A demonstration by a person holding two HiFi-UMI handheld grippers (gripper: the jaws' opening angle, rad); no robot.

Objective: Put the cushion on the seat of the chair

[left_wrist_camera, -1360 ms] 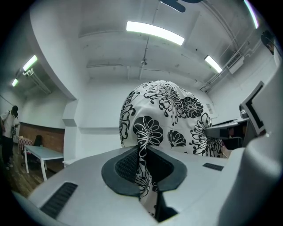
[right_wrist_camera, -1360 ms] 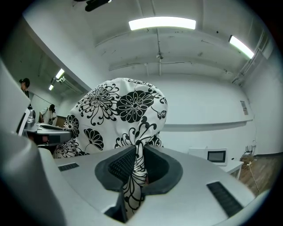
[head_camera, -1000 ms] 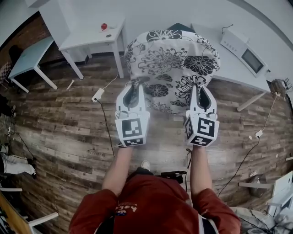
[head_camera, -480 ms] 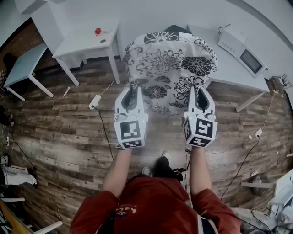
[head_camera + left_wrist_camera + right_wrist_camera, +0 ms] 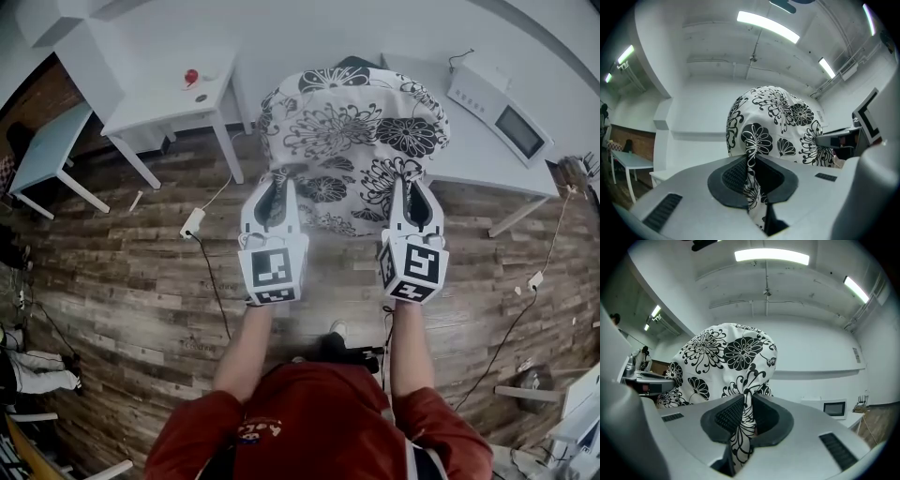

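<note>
Ahead of both hand-held grippers: the cushion (image 5: pixel 352 141), white with black flowers, is hanging clear of the wooden floor (image 5: pixel 122 262), stretched between the two.
Left hand-held gripper (image 5: pixel 272 187): it is clamping a pinched fold of the cover; the cloth is running between the ribbed pads (image 5: pixel 736 176).
Right hand-held gripper (image 5: pixel 410 187): it is gripping the same way, with a twisted fold caught between the jaws.
Change: the small desk (image 5: pixel 159 103) with the red thing (image 5: pixel 190 77), off to the left hand-held gripper's outer side, is sliding nearer and further left in the head view. The figures at the left gripper view's edge are no longer showing. Both grips are holding unchanged.
Meaning: the person is likely walking or turning with the cushion, so it is in carriage and not yet on any seat.
Chair: no seat is showing; a dark edge (image 5: pixel 356 62) is peeking past the cushion's far side, and I cannot tell what it is.
Beyond the right hand-held gripper: a white appliance (image 5: pixel 497 105) with a dark window is sitting on a second desk (image 5: pixel 469 159).
Writing: none is readable; only square black-and-white markers (image 5: pixel 270 267) are showing on the cubes. The shirt print is too blurred to read.
</note>
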